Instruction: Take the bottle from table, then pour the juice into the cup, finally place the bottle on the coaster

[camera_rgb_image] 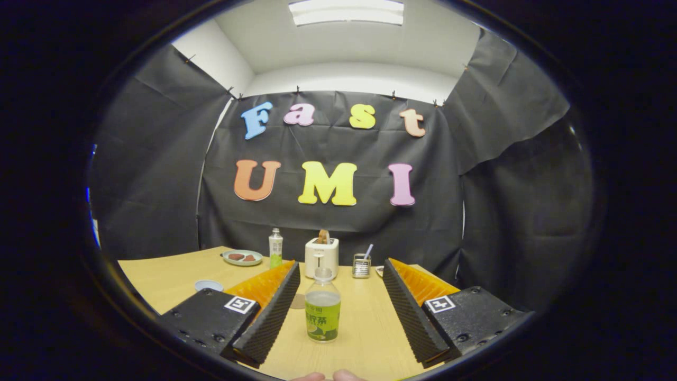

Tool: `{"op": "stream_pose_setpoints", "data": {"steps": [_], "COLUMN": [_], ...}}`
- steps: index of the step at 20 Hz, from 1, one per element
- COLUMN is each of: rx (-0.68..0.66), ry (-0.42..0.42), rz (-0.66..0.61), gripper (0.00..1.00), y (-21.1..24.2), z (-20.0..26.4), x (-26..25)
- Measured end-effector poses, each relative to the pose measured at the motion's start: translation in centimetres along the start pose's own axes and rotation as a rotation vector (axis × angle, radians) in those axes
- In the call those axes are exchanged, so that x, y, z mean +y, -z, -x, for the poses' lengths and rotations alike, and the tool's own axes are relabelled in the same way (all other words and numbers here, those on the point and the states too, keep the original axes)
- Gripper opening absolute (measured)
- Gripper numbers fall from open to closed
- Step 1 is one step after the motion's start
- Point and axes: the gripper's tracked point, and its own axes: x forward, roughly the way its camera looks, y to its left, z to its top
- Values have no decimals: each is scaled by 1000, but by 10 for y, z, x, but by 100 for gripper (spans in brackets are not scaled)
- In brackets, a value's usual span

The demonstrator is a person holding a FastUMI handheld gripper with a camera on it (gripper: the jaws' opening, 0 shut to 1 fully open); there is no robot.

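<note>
On the pale wooden table, going from the left, a small white-and-blue dish sat partly hidden behind the gripper's body, and farther back a pale green round plate carried two brownish pieces too small to identify. Beside it stood a slim clear bottle with a white cap and green liquid, its lower part cut off by the left finger. A tan round coaster was mostly hidden behind that finger, only a sliver showing just left of the nearer bottle. The gripper had its fingers spread wide, gripping nothing. Between them, touching neither, the clear plastic juice bottle with a green label stood upright on the table, filled roughly two-thirds with yellow-green liquid; its label writing was too blurred to read, and its top looked clear or pale. Behind it a white toaster held a brown slice in its slot. To the right stood a small glass container with a blue-tipped stick in it, its contents unclear. A square black-and-white marker sat on each side of the gripper body.
</note>
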Motion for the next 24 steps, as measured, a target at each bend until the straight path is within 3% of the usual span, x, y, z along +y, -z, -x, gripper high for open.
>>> {"op": "stream_pose_setpoints", "data": {"steps": [14,24], "rx": [-8,155], "ry": [-15,-50], "rz": [-20,-11], "gripper": [100,100], "y": [4,62], "z": [-7,-41], "x": [5,13]}}
